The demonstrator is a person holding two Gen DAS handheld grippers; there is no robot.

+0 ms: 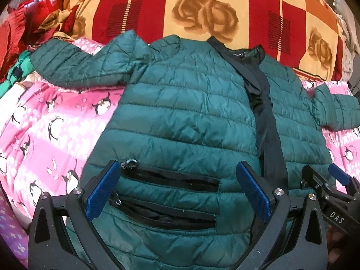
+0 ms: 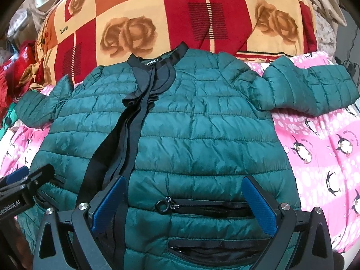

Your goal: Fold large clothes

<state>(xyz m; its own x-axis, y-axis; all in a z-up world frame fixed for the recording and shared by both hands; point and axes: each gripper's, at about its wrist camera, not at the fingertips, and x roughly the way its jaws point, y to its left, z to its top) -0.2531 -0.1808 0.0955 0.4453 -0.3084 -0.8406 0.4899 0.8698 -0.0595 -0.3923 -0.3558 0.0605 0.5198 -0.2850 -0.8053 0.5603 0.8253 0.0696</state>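
a green puffer jacket [image 1: 191, 112] lies flat, front side up, on a pink penguin blanket [image 1: 45, 135]. its collar points away from the cameras, toward a red and yellow rose blanket [image 1: 202, 11]. the black zipper strip [image 2: 132, 130] runs down the middle of the jacket, and the front looks open there. one sleeve [image 1: 74, 60] spreads out to the left and the other sleeve [image 2: 308, 90] spreads out to the right.

the left gripper [image 1: 177, 193] is low over the bottom part of the jacket, on the jacket's left half, pointing toward the collar. its blue fingers [image 1: 103, 191] are spread wide, with nothing between them but the jacket below. a pocket zipper [image 1: 171, 177] sits between them.

the right gripper [image 2: 186, 204] is low over the bottom of the other half, just beside the left one, and points the same way. its blue fingers [image 2: 258, 204] are wide apart too, holding nothing. a round zipper pull [image 2: 163, 205] lies between them.

i cannot tell if the fingers touch the cloth.
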